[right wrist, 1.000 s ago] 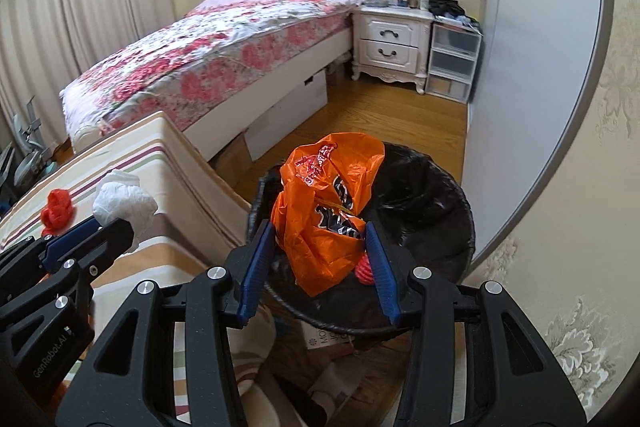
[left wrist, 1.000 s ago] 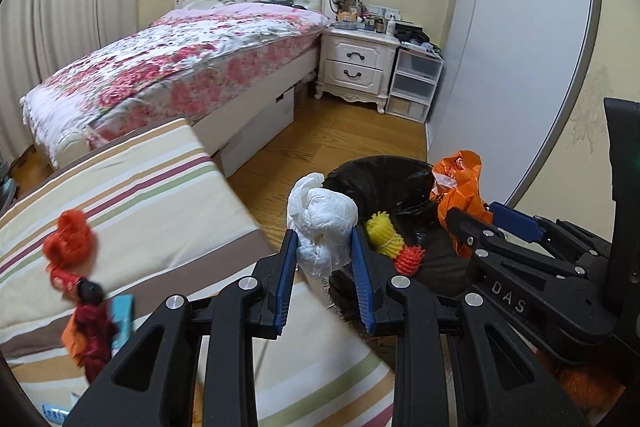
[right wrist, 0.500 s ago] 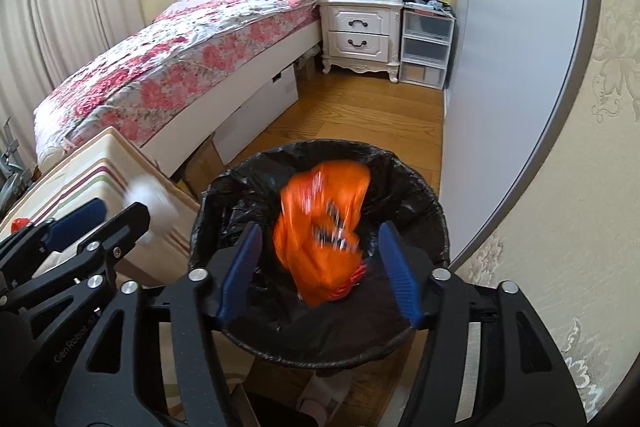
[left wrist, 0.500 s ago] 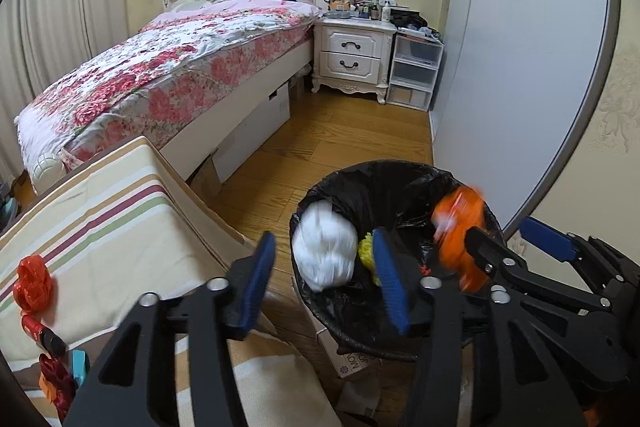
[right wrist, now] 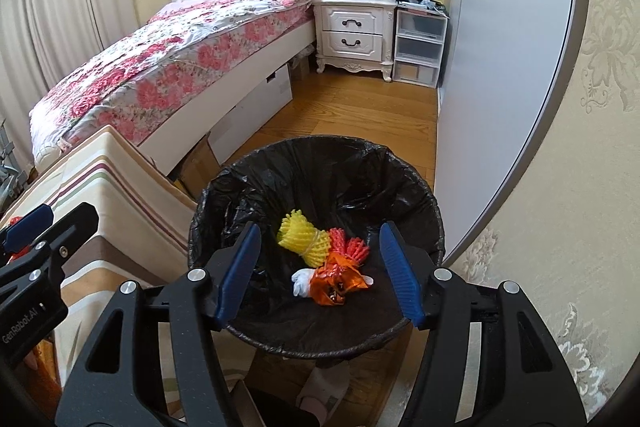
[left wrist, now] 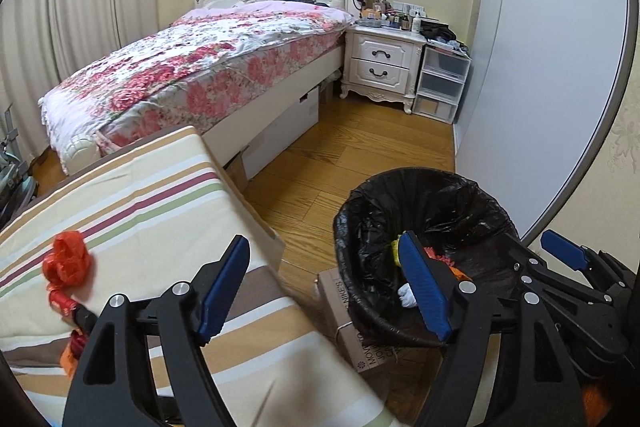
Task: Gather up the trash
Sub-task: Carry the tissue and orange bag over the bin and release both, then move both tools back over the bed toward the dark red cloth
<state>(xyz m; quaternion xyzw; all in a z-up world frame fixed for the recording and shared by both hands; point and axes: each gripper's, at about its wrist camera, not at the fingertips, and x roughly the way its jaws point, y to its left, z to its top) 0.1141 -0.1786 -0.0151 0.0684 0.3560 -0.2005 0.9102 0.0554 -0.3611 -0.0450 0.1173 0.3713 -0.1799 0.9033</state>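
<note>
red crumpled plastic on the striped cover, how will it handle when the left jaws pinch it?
The red crumpled plastic looks like thin bunched film, so probably very light and floppy; it should squash flat under the jaws. Lying on the soft striped cover, it may slide or drag rather than roll.

You had red scraps [left wrist: 67, 259] lying on the striped mattress [left wrist: 160, 211]; the lined bin [right wrist: 400, 187] and cardboard box [left wrist: 360, 343] stood on the wood floor [left wrist: 352, 151].
</note>
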